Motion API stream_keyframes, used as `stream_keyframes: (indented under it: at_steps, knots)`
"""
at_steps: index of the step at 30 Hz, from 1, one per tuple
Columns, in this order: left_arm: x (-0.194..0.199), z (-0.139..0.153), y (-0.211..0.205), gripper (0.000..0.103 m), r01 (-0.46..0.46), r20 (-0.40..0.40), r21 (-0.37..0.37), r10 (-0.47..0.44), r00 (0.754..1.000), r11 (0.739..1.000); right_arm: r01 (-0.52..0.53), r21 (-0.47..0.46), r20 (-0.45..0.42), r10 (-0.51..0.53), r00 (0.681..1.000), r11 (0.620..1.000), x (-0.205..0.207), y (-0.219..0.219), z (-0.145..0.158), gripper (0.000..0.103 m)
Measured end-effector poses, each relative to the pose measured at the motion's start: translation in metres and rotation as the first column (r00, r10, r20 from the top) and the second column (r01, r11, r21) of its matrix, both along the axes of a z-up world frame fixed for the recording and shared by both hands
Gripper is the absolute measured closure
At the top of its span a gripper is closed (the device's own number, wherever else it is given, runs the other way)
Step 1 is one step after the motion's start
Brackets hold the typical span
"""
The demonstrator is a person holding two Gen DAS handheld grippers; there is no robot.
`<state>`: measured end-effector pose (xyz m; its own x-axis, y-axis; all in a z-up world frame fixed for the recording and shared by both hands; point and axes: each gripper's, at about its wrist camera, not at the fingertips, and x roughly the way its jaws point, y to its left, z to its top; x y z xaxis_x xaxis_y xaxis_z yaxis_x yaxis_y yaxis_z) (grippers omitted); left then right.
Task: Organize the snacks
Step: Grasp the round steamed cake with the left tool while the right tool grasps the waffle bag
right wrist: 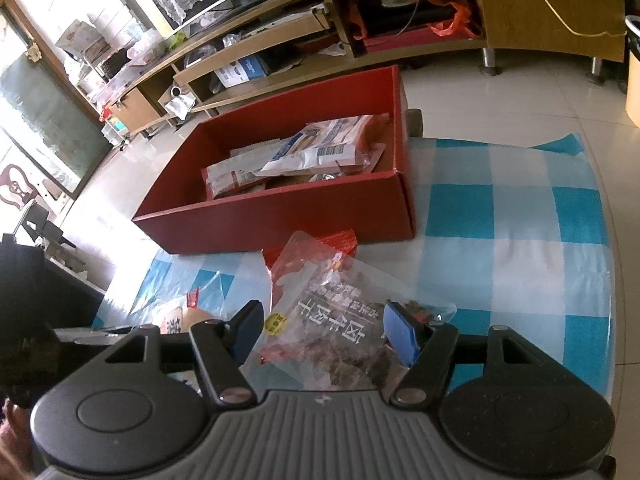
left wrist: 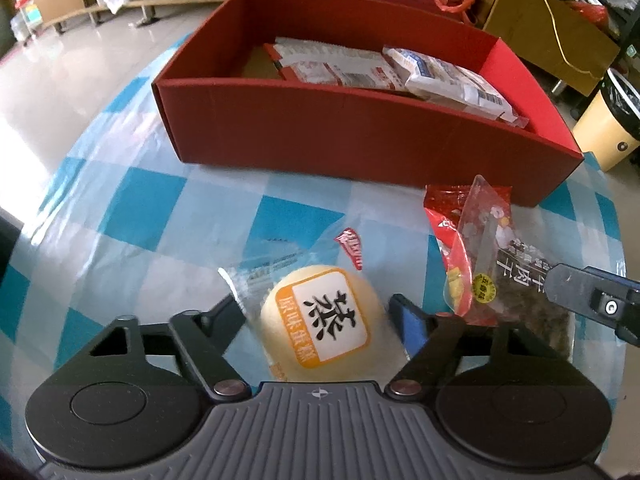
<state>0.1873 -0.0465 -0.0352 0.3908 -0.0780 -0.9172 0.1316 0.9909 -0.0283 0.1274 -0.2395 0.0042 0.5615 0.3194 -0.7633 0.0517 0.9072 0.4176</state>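
Note:
A red box [left wrist: 360,136] with several snack packets [left wrist: 400,72] in it stands on the blue-checked table. A round steamed cake in clear wrap [left wrist: 320,324] lies between the fingers of my left gripper [left wrist: 316,316]; the jaws stand wide on either side of it, open. A clear beef-jerky bag [left wrist: 492,276] lies to the right, over a red packet [left wrist: 444,208]. In the right wrist view the jerky bag [right wrist: 332,320] lies between the open fingers of my right gripper [right wrist: 324,328]. The red box [right wrist: 280,216] is beyond it.
The table edge curves close on the right [right wrist: 612,280]. A yellow bin [left wrist: 608,128] stands on the floor at right. Low wooden shelves [right wrist: 280,40] with clutter line the far wall.

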Motion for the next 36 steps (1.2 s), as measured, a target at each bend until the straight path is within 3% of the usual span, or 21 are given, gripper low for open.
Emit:
stream_keyframes:
  at_steps: [5, 18, 22, 24, 27, 36]
  knots:
    - [-0.004, 0.002, -0.001, 0.036, 0.015, 0.016, 0.007, -0.015, 1.0, 1.0, -0.018, -0.008, -0.008, 0.018, 1.0, 1.0, -0.001, 0.005, -0.001, 0.038]
    - [-0.019, 0.02, 0.027, 0.037, -0.01, 0.033, 0.002, 0.01, 0.999, 1.0, -0.142, -0.029, -0.026, 0.141, 0.99, 0.989, -0.034, 0.053, 0.0, 0.037]
    - [-0.021, 0.026, 0.037, 0.037, -0.031, 0.039, -0.009, 0.032, 0.999, 0.999, -0.255, -0.056, -0.03, 0.254, 0.967, 0.965, -0.043, 0.086, -0.005, 0.037]
    - [-0.023, 0.028, 0.041, 0.037, -0.035, 0.042, -0.012, 0.035, 0.998, 0.999, -0.314, -0.084, -0.035, 0.313, 0.949, 0.946, -0.044, 0.101, -0.007, 0.029]
    - [-0.025, 0.029, 0.045, 0.037, -0.035, 0.039, -0.016, 0.036, 0.999, 0.999, -0.378, -0.1, -0.053, 0.375, 0.926, 0.92, -0.043, 0.116, -0.015, 0.025]
    - [-0.023, 0.022, 0.052, 0.037, -0.031, 0.015, -0.027, 0.031, 0.999, 0.999, -0.43, -0.14, -0.061, 0.426, 0.903, 0.892, -0.04, 0.126, -0.027, 0.02]
